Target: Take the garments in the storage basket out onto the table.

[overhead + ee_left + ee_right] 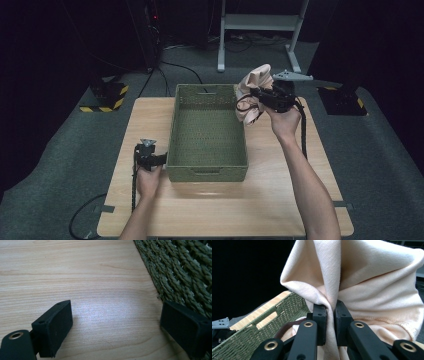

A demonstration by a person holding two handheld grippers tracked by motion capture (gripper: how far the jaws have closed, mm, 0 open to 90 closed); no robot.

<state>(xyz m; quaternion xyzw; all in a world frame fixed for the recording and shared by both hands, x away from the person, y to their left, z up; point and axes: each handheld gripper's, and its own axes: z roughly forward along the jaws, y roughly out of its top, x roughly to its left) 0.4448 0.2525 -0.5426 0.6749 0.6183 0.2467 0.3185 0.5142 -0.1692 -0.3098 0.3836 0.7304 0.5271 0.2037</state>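
pale wooden table (pixel 280 195) carries a green woven basket (pixel 207 132) at its middle. right gripper (pixel 255 95) is clamped on a peach cloth (pixel 255 82) (bunched, hanging in folds) held above the basket's far right corner. left gripper (pixel 115 322) rests beside the basket's near left wall, jaws apart.

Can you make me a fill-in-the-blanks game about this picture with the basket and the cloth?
1. The right gripper is shut on a pale pink ____.
2. The woven basket is coloured ____.
3. The left gripper has its jaws ____, above the bare wooden table.
4. The inside of the basket is ____.

Missing words: cloth; green; open; empty
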